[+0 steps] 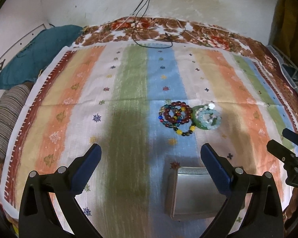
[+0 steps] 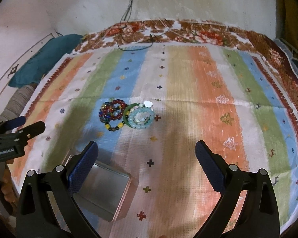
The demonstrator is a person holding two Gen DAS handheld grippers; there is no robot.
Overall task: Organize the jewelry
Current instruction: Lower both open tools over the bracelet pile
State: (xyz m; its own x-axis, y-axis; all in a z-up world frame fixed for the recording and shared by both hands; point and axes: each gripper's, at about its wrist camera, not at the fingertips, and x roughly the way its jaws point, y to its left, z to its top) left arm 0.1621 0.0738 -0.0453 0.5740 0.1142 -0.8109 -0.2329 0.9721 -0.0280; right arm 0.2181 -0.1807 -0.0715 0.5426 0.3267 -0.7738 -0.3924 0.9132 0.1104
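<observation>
Left gripper (image 1: pixel 150 155) released, right gripper (image 2: pixel 147 151) released, bracelets (image 1: pixel 188 117) ahead, apart.

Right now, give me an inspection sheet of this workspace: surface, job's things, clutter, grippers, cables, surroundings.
Surface: striped cloth spread over a floral blanket.
Job's things: bead bracelets and a green bangle with pale blue beads bunched together, touching; open metal tin nearer the camera, apart from them, no jewelry visible inside.
Clutter: nothing seen on the cloth.
Grippers: left gripper and right gripper open, holding nothing, short of the jewelry.
Cables: dark cords hang down the wall onto the blanket.
Surroundings: stained wall; teal cushion at left.
</observation>
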